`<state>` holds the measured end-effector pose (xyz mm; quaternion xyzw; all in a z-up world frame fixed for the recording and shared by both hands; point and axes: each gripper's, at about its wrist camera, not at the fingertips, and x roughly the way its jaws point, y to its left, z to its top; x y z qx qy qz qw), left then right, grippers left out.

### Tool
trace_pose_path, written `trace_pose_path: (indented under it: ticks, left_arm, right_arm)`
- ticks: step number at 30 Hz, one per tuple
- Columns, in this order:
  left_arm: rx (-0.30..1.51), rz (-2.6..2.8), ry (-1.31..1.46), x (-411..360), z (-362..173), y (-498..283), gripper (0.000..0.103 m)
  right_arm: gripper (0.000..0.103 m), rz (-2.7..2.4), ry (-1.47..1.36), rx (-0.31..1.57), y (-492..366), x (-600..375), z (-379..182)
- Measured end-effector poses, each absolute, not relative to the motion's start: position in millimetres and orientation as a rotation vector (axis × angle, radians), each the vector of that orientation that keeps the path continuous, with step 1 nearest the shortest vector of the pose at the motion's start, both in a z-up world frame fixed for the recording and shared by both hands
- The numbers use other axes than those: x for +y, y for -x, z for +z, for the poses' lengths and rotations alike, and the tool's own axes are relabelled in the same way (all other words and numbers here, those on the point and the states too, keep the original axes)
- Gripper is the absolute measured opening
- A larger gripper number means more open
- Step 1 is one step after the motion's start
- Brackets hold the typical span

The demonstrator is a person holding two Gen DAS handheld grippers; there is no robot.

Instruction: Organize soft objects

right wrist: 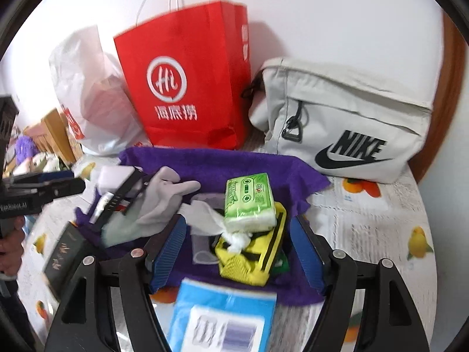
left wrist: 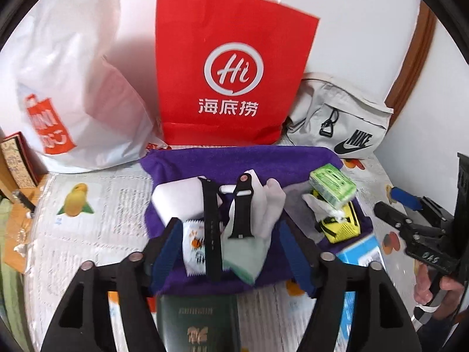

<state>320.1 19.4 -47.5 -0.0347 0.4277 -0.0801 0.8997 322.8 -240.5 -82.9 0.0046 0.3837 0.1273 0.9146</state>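
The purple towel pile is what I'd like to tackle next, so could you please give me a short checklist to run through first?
1. Left gripper open: ok, jaws spread wide.
2. Right gripper open: ok, nothing between the fingers.
3. Soft items reachable: ok, the white glove and crumpled tissue lie exposed on the purple towel.
4. Hard items out of the way: not ok, the black watch strap lies across the pile, and the green tissue pack sits on a yellow case.
5. Red bag open to receive things: cannot tell.
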Motion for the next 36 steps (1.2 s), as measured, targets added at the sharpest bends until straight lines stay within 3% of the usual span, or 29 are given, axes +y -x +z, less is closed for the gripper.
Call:
trace_pose_path:
  ticks: [3, 6, 9, 27, 36]
  left_arm:
    - [0.87, -0.155, 0.063, 20, -37, -296, 0.075]
    - [0.849, -0.142, 0.071, 21, -27, -268, 0.083]
    - [0.841, -0.142, 0.073, 20, -21, -242, 0.084]
    - [0.761, -0.098, 0.046, 5, -11, -95, 0.096]
    - [0.736, -0.064, 0.017, -8, -14, -60, 0.097]
  right_arm:
    - [0.082, 0.244, -0.048, 0.761, -297, -245, -66]
    - [0.093, 0.21, -0.049, 0.741, -270, -247, -53]
    - [0.097, 0.191, -0.055, 0.716, -241, -249, -43]
    - [0.102, 0.11, -0.041, 0.662, -95, -243, -33]
    - [0.102, 0.11, -0.064, 0.657, -56, -248, -37]
